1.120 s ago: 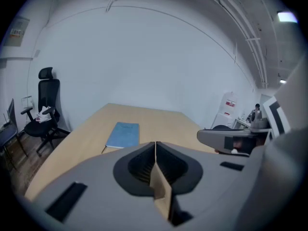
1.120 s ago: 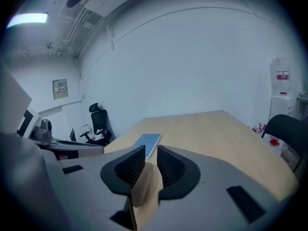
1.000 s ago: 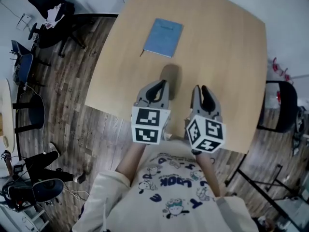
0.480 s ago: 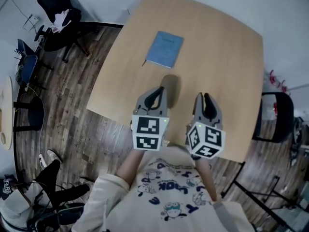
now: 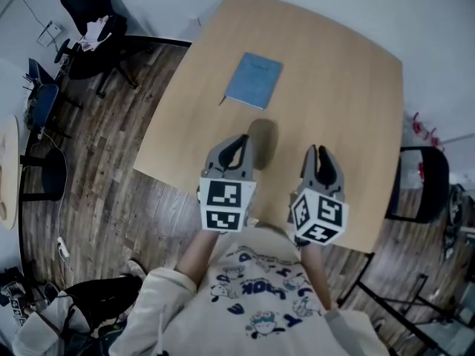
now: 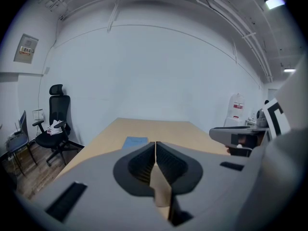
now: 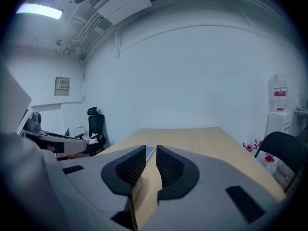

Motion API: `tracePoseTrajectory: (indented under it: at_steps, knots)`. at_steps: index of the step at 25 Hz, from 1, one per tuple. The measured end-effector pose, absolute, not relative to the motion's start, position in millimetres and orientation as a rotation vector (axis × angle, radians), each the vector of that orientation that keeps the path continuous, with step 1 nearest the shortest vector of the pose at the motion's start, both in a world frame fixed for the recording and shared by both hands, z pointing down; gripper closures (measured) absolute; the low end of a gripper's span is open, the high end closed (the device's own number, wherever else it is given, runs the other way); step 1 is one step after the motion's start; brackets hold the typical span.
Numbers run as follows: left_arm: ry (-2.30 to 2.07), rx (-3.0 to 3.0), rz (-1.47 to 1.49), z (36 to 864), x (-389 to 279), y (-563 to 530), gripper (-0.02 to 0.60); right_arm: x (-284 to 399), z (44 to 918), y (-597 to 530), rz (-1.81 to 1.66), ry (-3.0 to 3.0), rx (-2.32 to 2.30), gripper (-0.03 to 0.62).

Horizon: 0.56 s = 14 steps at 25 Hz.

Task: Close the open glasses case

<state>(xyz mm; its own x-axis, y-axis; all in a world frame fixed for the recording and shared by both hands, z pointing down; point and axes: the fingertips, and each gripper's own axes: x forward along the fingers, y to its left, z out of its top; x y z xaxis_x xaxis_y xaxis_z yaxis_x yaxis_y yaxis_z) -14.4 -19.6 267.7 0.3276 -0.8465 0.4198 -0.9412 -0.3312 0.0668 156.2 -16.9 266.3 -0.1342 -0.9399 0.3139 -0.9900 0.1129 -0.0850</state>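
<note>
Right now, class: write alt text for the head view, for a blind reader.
A person holds two grippers over the near edge of a wooden table: the left gripper shut, the right gripper slightly open, both empty. Beyond them lie a tan oblong object and a blue notebook.

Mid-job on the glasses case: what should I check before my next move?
1. Left tongs empty: ok, jaws shut on nothing.
2. Right tongs empty: ok, jaws slightly apart, nothing between.
3. Glasses case located: ok, on the table just ahead of the left tongs in the head view.
4. Case lid open or closed: cannot tell, too small.
5. Blue notebook clear of case: ok, apart, farther up the table.
</note>
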Motion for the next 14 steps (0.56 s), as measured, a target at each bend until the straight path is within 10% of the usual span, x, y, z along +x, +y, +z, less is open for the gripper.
tracePoseTrajectory:
  at_steps: [14]
  knots:
    - [-1.62,2.321,0.439,261.5,-11.7,-24.0,0.574,155.8,263.6,-19.1,0.367,-2.191,1.93,0.53]
